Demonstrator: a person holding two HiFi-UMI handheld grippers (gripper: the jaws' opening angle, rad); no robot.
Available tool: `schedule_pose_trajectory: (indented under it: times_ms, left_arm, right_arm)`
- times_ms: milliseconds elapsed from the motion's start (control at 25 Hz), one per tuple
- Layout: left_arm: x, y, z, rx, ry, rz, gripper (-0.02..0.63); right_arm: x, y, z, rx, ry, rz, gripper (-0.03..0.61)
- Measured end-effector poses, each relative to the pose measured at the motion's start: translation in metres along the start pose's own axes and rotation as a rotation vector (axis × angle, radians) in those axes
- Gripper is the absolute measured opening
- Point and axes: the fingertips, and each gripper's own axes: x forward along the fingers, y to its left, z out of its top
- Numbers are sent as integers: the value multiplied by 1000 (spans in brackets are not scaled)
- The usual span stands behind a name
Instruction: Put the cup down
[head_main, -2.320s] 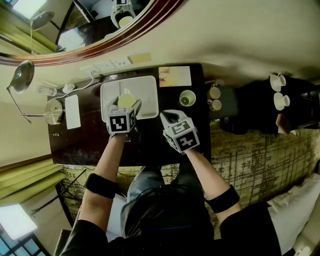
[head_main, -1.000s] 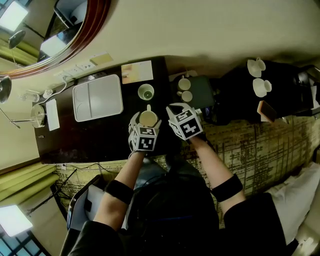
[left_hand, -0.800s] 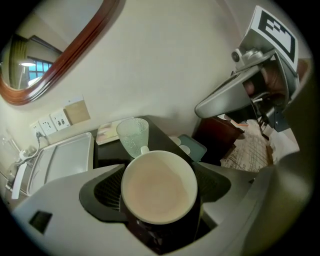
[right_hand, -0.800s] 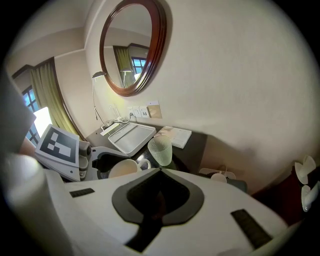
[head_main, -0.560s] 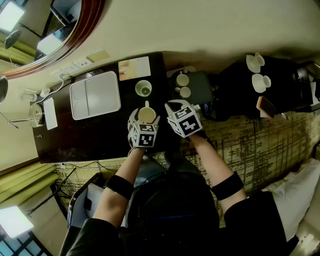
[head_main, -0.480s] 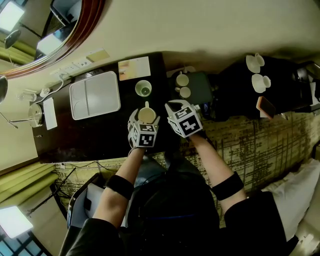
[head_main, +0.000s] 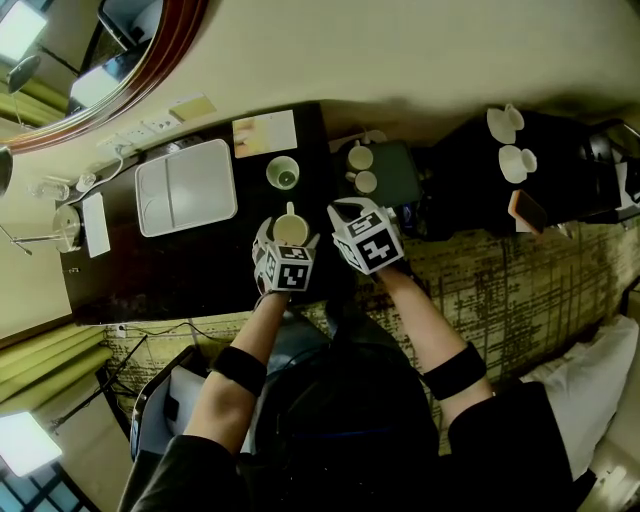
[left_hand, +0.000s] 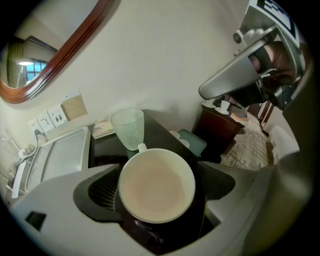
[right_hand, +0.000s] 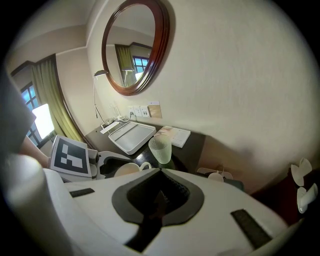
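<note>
From the head view, the left tongs (head_main: 289, 237) stand over the dark table (head_main: 180, 270) with the cup (head_main: 290, 229) between their jaws. The cup sits upright near the table's front edge. The right tongs (head_main: 343, 213) hang just right of it, at the table's right end. A glass (head_main: 283, 173) stands beyond the cup, and a white tray (head_main: 186, 186) lies to the left.

In the left gripper view, the jaws have just been opening and now stand wide. The cup (left_hand: 156, 185) rests on the table between them, with a gap showing beside its right wall and its handle pointing away towards the glass (left_hand: 128, 128). The cup looks empty. The tray (left_hand: 60, 155) lies to the left.

In the right gripper view, the right tongs' jaws are pressed together with nothing between them. Beyond them are the cup (right_hand: 131, 169), the glass (right_hand: 160, 148) and the tray (right_hand: 132, 136).
</note>
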Motion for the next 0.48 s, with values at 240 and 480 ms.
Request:
schedule_pose_trajectory:
  times_ms: [240, 480]
  left_arm:
    - [-18, -11, 3, 36, 5, -26, 526]
    - [-63, -5, 20, 128, -33, -51, 526]
  right_arm:
    - [-7, 4, 5, 3, -34, -8, 8]
    - [-16, 8, 8, 38, -62, -15, 8]
